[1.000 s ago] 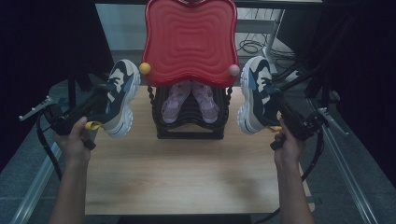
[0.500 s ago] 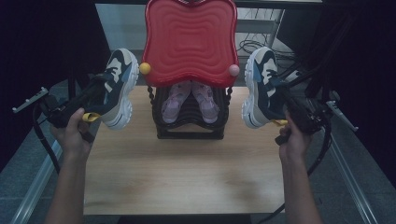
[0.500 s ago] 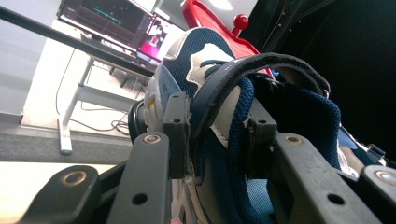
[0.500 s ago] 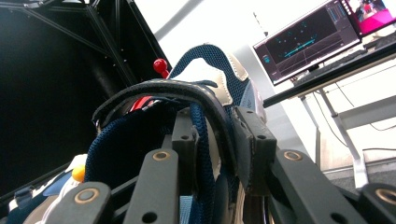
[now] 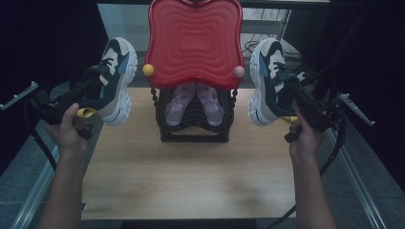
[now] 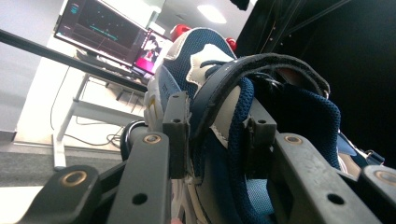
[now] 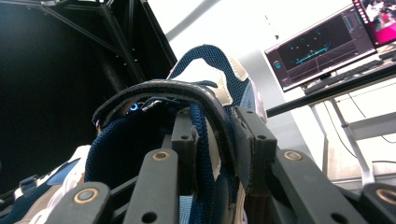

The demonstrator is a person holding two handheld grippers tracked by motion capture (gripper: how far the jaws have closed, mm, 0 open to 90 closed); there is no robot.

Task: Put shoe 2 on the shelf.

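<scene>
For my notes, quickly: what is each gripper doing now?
Left gripper: closed on the left sneaker.
Right gripper: closed on the right sneaker.

The red-topped rack blocks the middle; the tabletop in front seems free.

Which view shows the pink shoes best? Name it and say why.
The high view: the pink shoes sit side by side, toes forward, inside the black rack under the red tray. Both gripper views look past the held sneakers toward monitors, away from them.
</scene>
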